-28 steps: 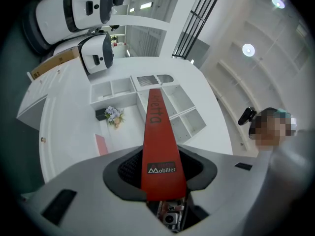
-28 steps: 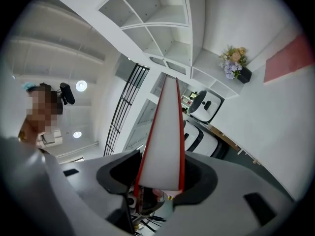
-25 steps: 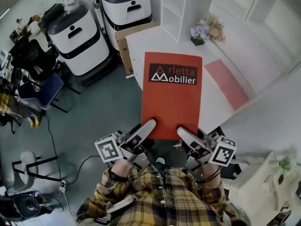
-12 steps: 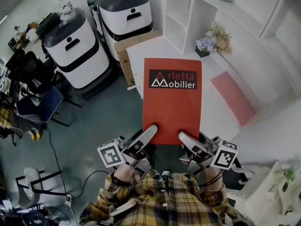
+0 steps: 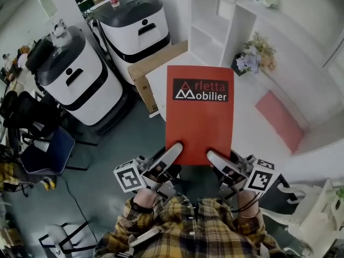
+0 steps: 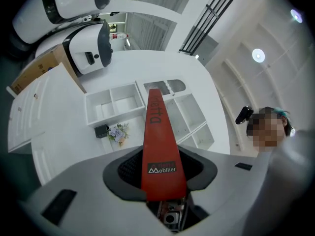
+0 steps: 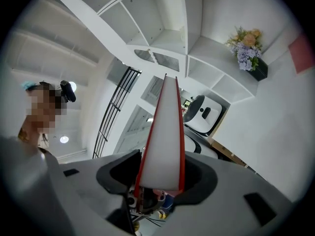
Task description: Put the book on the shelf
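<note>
1. The red book (image 5: 199, 114) sits in the middle of the head view, held in the air with its cover facing up. Its long axis runs from the bottom of the frame toward the top. The dark title band is at the far end, and its lettering reads upright.
2. The left tongs (image 5: 173, 150) pinch the book's near edge at lower left, and the right tongs (image 5: 214, 157) pinch it at lower right. Each gripper view shows the book wedged edge-on between the pads: the red cover in the left one, the white page block in the right.
3. In the head view only the upper jaw of each tongs shows; the lower ones lie under the book. The book also covers part of the white bench (image 5: 252, 128) below it.
4. The white shelf (image 5: 210, 16) stands at the top of the frame, beyond the book's far end, and is cut off by the frame edge.
5. On the bench, flowers (image 5: 257, 58) stand at upper right near the shelf, and a pink mat (image 5: 280, 120) lies to the right of the book.
6. To the left of the bench are a cardboard box (image 5: 156, 63), a white machine (image 5: 134, 20), a second machine (image 5: 72, 77) and a blue chair (image 5: 45, 150).
</note>
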Tool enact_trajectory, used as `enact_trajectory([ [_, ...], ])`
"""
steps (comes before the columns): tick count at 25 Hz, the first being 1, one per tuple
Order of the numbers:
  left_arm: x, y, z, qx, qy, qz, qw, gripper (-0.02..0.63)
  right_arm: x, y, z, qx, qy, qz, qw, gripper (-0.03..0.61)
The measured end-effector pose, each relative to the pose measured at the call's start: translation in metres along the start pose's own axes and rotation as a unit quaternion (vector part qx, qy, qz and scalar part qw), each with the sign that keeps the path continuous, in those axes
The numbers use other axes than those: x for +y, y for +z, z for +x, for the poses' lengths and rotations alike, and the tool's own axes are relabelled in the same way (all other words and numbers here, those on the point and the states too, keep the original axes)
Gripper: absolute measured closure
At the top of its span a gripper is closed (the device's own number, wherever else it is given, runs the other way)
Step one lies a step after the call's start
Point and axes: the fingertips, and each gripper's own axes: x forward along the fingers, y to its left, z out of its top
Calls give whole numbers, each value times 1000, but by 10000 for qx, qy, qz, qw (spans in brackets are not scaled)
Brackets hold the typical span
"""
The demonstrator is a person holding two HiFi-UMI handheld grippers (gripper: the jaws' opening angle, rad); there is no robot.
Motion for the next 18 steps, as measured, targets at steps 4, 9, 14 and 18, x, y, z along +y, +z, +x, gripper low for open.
enact_trajectory([
  [4, 16, 38, -2, 208, -6, -59, 9998, 436, -9, 4, 38, -132, -117, 13, 9998, 362],
  [9, 33, 64, -8, 505, -13, -193, 9985, 436, -20, -2, 65, -299, -338, 135, 9989, 362],
  [14, 41, 76, -7, 697, -114, -332, 9969, 436, -22, -1, 76, -403, -558, 110, 9976, 362],
  [18, 44, 76, 3, 827, -197, -423, 9955, 436, -25, 6, 74, -469, -700, 68, 9964, 362],
])
